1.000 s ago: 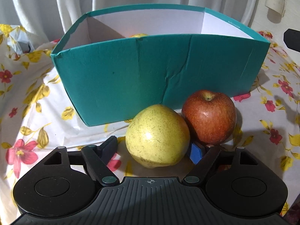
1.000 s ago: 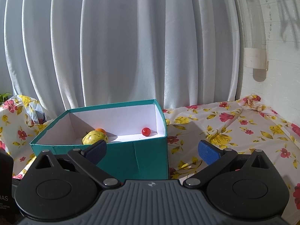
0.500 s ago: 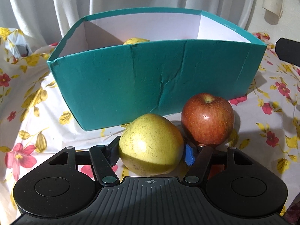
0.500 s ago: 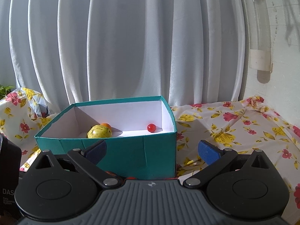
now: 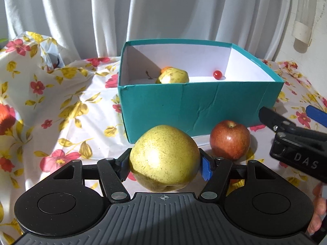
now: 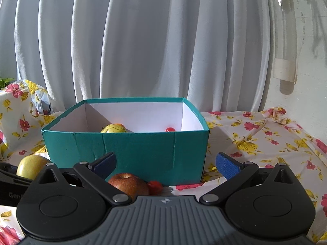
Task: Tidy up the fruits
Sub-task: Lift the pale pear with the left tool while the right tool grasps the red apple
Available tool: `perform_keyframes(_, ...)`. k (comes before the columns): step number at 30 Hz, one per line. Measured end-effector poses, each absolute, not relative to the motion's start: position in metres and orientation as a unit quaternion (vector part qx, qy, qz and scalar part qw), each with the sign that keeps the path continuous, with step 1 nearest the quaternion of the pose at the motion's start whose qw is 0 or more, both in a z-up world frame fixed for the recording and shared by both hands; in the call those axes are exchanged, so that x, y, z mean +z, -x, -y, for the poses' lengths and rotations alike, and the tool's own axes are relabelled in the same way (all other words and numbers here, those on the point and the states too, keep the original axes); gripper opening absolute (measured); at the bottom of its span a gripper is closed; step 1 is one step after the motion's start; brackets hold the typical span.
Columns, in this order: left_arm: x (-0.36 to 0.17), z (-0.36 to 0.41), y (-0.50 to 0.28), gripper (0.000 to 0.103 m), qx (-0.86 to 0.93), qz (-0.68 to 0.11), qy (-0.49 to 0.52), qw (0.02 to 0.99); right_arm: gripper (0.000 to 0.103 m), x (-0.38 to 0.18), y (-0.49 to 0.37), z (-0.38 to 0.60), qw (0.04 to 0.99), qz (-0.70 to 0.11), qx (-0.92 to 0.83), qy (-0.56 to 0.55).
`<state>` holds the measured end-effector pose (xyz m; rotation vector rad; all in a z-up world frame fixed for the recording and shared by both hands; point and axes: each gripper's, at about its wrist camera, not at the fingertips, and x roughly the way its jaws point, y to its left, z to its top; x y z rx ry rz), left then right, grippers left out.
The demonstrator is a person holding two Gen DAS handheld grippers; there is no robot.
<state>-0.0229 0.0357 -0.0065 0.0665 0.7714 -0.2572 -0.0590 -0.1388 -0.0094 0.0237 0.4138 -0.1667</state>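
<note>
Our left gripper [image 5: 165, 166] has its two fingers pressed against the sides of a yellow pear [image 5: 164, 157], one blue pad [image 5: 205, 167] tight on the fruit's right flank, and the pear hangs clear of the flowered cloth [image 5: 51, 110]. Our right gripper [image 6: 166, 163] stands with its fingers wide apart and nothing between the pads; in the left wrist view it shows at the right edge as a black body lettered DAS.

A red apple [image 5: 230, 140] sits upright on the cloth, just in front of the near wall of the teal box [image 5: 196, 106] and toward that wall's right half, close beside the held pear without touching it. In the right wrist view the same apple lies low between our open fingers, with a small red fruit [image 6: 155, 185] touching its right side, both close against the foot of the box.

Inside the box, whose lining is white, a second yellow pear [image 5: 173, 77] rests toward the left half with an orange fruit [image 5: 166, 68] tucked behind it, and a small red ball-shaped fruit [image 5: 217, 74] lies near the back right corner. White curtains [image 6: 143, 40] hang behind the box.
</note>
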Motion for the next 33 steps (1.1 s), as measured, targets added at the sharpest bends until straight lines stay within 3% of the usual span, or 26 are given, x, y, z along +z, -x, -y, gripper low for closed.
perform_keyframes(13,-0.005,-0.06,0.021,0.07,-0.112,-0.374,-0.014,0.921,0.101,-0.052,0.028,0.111,0.961,-0.268,-0.061,-0.012)
perform_keyframes(19,-0.006,-0.068,0.018,0.07,-0.105,-0.375,-0.008,0.921,0.084,-0.067,0.012,0.101,0.955,-0.292,-0.059,-0.013)
perform_keyframes(23,-0.007,-0.073,0.016,0.07,-0.101,-0.378,-0.005,0.92,0.067,-0.075,0.003,0.099,0.949,-0.311,-0.059,-0.019)
perform_keyframes(26,-0.008,-0.074,0.014,0.07,-0.1,-0.38,-0.002,0.919,0.067,-0.076,0.002,0.098,0.948,-0.311,-0.063,-0.019)
perform_keyframes(29,-0.008,-0.073,0.013,0.07,-0.101,-0.381,-0.002,0.919,0.075,-0.076,0.0,0.095,0.947,-0.317,-0.057,-0.007)
perform_keyframes(33,-0.007,-0.072,0.013,0.07,-0.106,-0.382,-0.003,0.918,0.075,-0.075,-0.002,0.095,0.946,-0.32,-0.057,-0.008)
